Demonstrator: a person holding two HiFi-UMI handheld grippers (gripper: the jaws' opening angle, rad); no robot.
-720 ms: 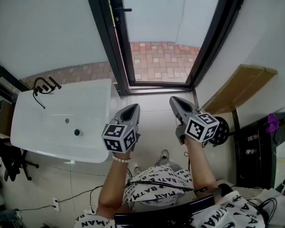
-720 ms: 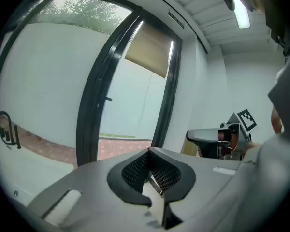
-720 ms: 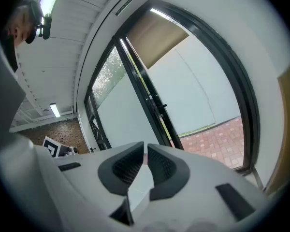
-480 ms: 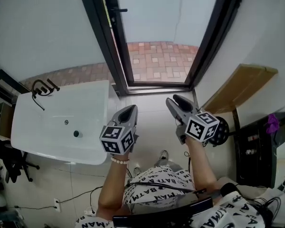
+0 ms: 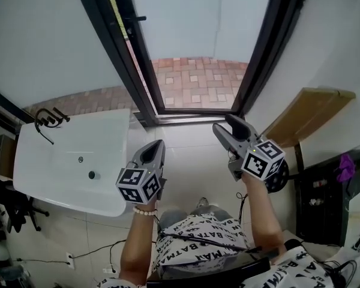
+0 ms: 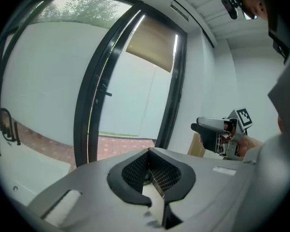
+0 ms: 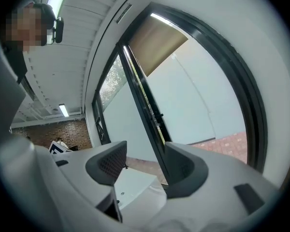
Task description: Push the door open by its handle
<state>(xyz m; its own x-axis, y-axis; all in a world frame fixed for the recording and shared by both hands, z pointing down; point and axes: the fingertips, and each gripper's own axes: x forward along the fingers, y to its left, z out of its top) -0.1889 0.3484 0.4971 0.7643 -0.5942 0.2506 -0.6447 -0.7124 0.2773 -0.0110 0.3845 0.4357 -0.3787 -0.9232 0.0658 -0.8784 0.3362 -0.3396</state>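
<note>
The door (image 5: 141,59) is a tall, black-framed leaf that stands open. It shows nearly edge-on along the left side of the doorway, with a thin yellow-green strip running down its edge. Its handle (image 5: 136,18) is a small black lever, high on the leaf, jutting level from that edge toward the opening.

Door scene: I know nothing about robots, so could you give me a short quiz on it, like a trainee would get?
1. True or false: the right gripper is clamped on the door handle.
2. What covers the ground outside? A. brick paving B. grass C. carpet
3. Fill in: the white sink is on the person's ___ side.

Key: 1. False, its jaws are apart and empty, well short of the handle. 2. A. 3. left.
</note>
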